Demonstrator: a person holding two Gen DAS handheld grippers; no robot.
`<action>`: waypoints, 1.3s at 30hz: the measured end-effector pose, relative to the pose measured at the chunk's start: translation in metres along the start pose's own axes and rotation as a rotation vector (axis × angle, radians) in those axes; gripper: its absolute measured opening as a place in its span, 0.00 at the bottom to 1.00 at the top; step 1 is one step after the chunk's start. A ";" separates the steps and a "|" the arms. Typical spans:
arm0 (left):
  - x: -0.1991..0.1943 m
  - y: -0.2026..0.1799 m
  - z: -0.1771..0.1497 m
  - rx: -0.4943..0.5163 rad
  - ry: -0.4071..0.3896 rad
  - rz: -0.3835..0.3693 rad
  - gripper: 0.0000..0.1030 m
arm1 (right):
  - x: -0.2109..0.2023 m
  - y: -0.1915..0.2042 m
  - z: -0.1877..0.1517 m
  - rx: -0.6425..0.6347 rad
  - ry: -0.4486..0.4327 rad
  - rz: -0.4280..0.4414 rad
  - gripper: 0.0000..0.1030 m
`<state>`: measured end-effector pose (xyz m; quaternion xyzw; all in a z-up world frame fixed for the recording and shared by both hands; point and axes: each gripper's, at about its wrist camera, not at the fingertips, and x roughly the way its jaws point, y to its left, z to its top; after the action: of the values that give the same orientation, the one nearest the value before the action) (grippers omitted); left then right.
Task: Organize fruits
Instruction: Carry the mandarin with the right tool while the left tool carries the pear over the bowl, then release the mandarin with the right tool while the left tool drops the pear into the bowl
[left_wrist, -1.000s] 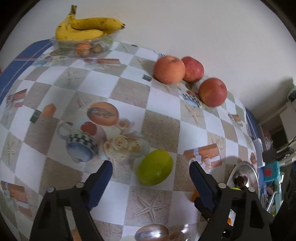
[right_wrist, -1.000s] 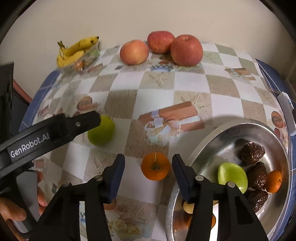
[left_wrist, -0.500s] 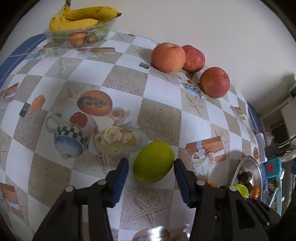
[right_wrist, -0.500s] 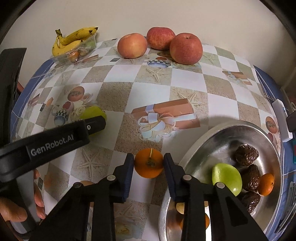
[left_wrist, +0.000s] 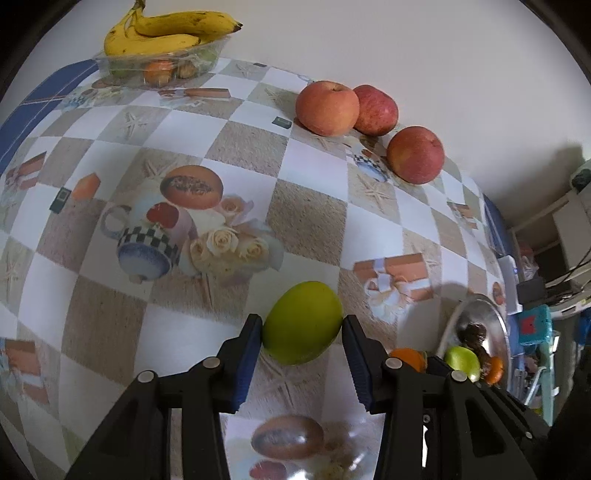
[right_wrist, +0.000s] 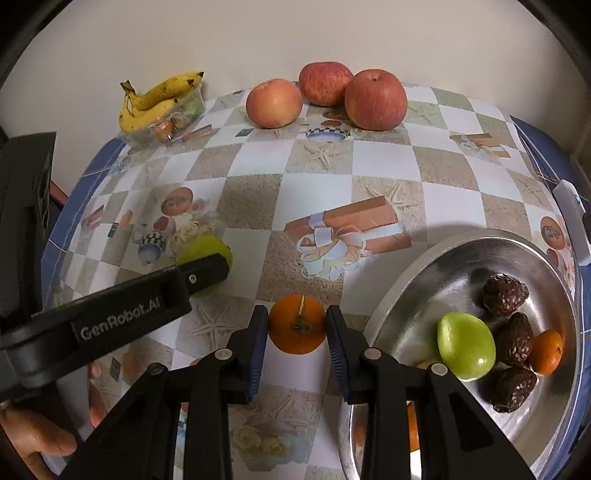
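A: Grippers? 
B: Left hand-held gripper (left_wrist: 302, 328) clamped on green mango (left_wrist: 302, 326), mid-tabletop (left_wrist: 243, 147). 
A: Right? 
B: Right hand-held gripper (right_wrist: 297, 325) clamped on mandarin (right_wrist: 297, 328), just beside steel bowl (right_wrist: 406, 273) near the right edge.

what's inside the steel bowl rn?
The steel bowl holds a green fruit, three dark wrinkled fruits, and an orange. The right tongs cover its near edge.

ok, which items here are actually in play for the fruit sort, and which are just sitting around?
In play:
left gripper closed on green fruit
right gripper closed on orange
metal bowl, holding sorted fruit

Sitting around:
three apples
bananas on a clear tray
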<state>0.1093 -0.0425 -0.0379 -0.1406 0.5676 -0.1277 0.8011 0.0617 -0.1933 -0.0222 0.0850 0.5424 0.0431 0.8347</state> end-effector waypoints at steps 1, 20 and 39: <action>-0.003 -0.001 -0.002 -0.003 -0.001 -0.008 0.46 | -0.002 -0.001 -0.001 0.008 -0.001 0.001 0.33; -0.039 -0.069 -0.055 0.157 -0.009 -0.072 0.46 | -0.073 -0.083 -0.046 0.262 -0.093 -0.105 0.33; -0.019 -0.151 -0.110 0.448 0.103 -0.128 0.46 | -0.074 -0.136 -0.062 0.412 -0.054 -0.172 0.33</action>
<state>-0.0079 -0.1844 -0.0001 0.0117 0.5550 -0.3082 0.7726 -0.0276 -0.3334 -0.0058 0.2082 0.5225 -0.1422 0.8145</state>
